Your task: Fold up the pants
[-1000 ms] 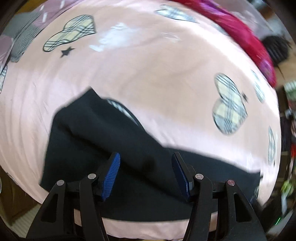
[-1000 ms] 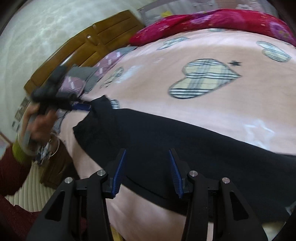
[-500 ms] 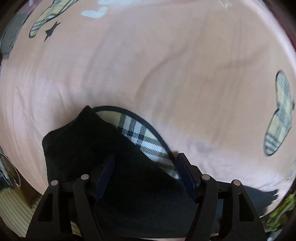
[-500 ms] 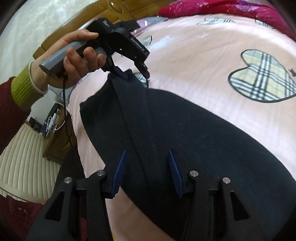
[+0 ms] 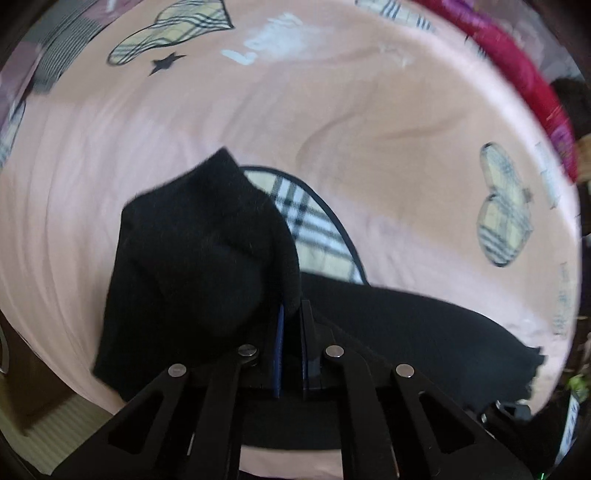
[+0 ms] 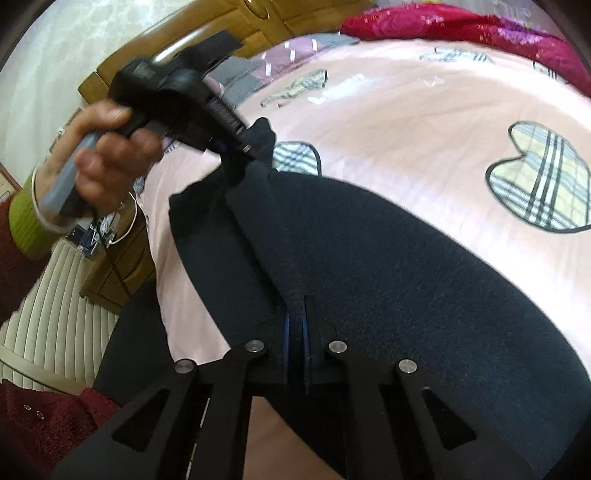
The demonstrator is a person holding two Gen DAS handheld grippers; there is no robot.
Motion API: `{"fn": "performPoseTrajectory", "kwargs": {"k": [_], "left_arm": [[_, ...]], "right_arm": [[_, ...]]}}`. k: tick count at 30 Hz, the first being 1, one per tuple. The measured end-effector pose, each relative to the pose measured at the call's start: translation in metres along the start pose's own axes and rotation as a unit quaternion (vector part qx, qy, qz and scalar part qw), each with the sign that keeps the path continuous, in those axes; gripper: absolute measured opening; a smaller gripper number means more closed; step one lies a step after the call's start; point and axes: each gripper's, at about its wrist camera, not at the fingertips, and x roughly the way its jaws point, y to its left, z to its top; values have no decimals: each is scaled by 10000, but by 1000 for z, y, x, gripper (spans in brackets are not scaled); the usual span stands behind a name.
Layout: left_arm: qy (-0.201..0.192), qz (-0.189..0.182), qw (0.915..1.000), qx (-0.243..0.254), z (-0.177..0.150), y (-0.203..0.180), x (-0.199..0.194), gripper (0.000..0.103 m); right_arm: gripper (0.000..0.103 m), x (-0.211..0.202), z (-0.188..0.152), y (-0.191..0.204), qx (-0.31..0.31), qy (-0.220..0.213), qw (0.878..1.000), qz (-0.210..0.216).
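Your black pants (image 6: pixel 388 258) lie across the near edge of the bed, on a pink sheet (image 5: pixel 332 122) printed with plaid hearts (image 6: pixel 539 181). Both grippers have hold of the fabric.

Your left gripper (image 5: pixel 291 314) has just closed its jaws: the blue pads stand almost together with a fold of black cloth pinched between them, and the corner of the pants bunches up in a peak above the pads, half covering a plaid heart (image 5: pixel 314 229). In the right wrist view your left hand (image 6: pixel 103 162) grips the grey handle of that tool, with a green cuff and a dark red sleeve (image 6: pixel 14 258) behind it.

Your right gripper (image 6: pixel 295 314) has also just closed; its jaws are down to a narrow slit, clamped on the edge of the pants where a long crease runs up toward the other gripper.

White lettering on the sheet (image 5: pixel 266 44) sits near a black star (image 5: pixel 166 62) (it looks like "Lovely", but blur leaves that uncertain). A red floral blanket (image 6: pixel 461 27) lies along the far edge of the bed, and a wooden headboard (image 6: pixel 229 18) stands beyond it.
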Motion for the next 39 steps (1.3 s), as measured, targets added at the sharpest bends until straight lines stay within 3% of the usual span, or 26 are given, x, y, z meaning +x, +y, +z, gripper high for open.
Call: {"fn": "performPoseTrajectory", "kwargs": {"k": [5,11,17,23,34,39], "left_arm": [[-612,-838,9935,-476,-54,40,-25,5],[-1193,-1370,9792,-905,-106,54,-45,4],[-1437,-1754,9679,-1080,-137,82,-40,4],[-1429,-1847,9641,-1263,-146,99,-22,4],[-1306,-1769,9656,-1389,-166,121,2,5],[-1290,-1631,9665,-1507,-173,130,0,11]], "right_arm": [[7,-23,-2,8,-159,-154,9997,-72],[7,-22,-6,21,-394,1,9989,-246],[7,-12,-11,34,-643,230,9964,-498],[7,-4,-14,45,-830,391,9930,-745],[7,11,-19,51,-987,705,9879,-968],[12,15,-20,47,-797,756,9894,-949]]}}
